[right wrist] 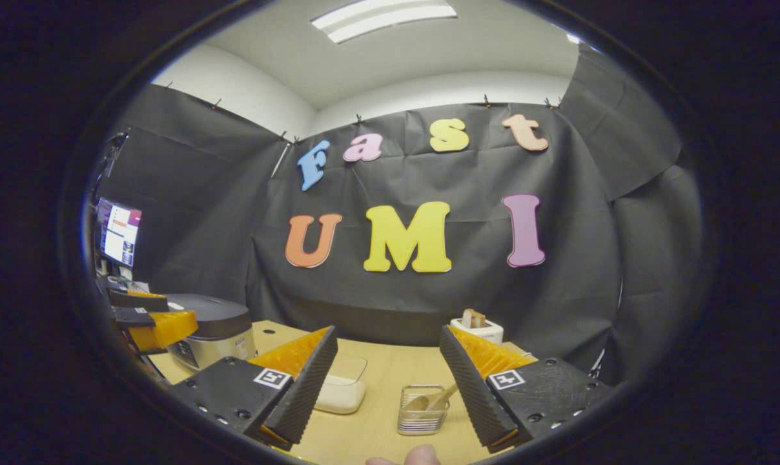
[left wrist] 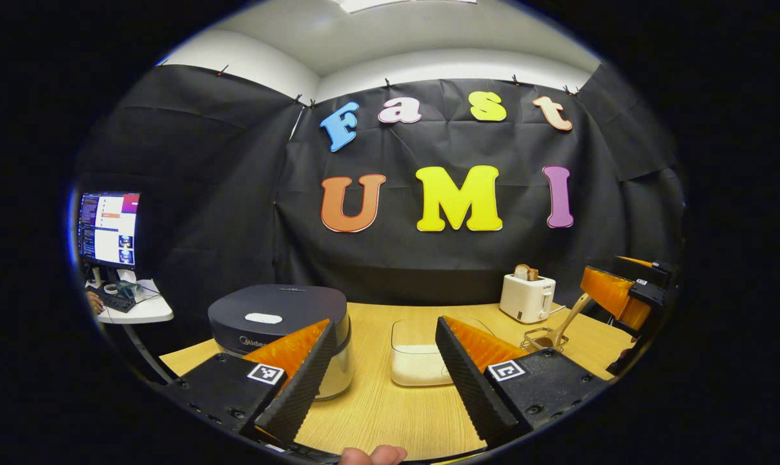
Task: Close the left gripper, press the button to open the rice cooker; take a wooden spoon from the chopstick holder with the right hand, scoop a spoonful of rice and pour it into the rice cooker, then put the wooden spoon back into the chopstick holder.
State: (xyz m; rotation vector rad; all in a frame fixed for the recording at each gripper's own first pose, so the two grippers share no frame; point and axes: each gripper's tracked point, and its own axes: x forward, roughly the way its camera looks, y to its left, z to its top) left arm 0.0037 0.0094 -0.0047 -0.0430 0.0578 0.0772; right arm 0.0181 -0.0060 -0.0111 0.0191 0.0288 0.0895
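In the left gripper view the rice cooker [left wrist: 277,316] stands at the table's left with its dark lid down and a white button [left wrist: 263,318] on top. My left gripper [left wrist: 383,361] is open just before it, holding nothing. A clear box of white rice [left wrist: 422,352] sits mid-table. The wire chopstick holder [left wrist: 545,339] holds the wooden spoon [left wrist: 567,316], and the right gripper [left wrist: 596,274] hangs beside its handle. In the right gripper view my right gripper [right wrist: 387,381] is open above the chopstick holder [right wrist: 423,408] and wooden spoon [right wrist: 432,400].
A white toaster [left wrist: 527,297] with a slice of bread stands at the back right. A side desk with a monitor [left wrist: 109,229] is left of the table. The right gripper view has the rice box [right wrist: 341,387], rice cooker [right wrist: 209,329] and left gripper [right wrist: 170,313] on its left.
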